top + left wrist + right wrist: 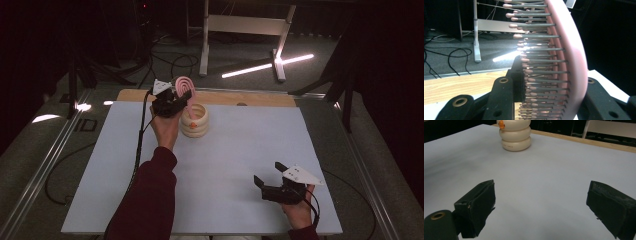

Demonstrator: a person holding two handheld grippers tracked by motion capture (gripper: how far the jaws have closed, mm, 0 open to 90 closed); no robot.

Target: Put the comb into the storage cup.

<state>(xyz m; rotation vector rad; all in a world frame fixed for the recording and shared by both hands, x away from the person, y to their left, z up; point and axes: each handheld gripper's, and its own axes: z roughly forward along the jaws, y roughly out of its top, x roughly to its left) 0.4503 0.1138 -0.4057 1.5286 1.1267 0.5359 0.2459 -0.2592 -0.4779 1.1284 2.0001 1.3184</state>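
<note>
The pink hairbrush (185, 90) is clamped in the left gripper (181, 101) directly above the cream ringed holder (194, 121), handle down for insertion, while the right gripper (268, 174) is kept spread and unloaded well clear of that holder.

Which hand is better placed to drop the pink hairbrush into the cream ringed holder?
Left. The left gripper is shut on the pink hairbrush, holding it upright right at the cream holder, handle toward its opening. The right gripper sits open near the table's near edge, far from the holder.
</note>
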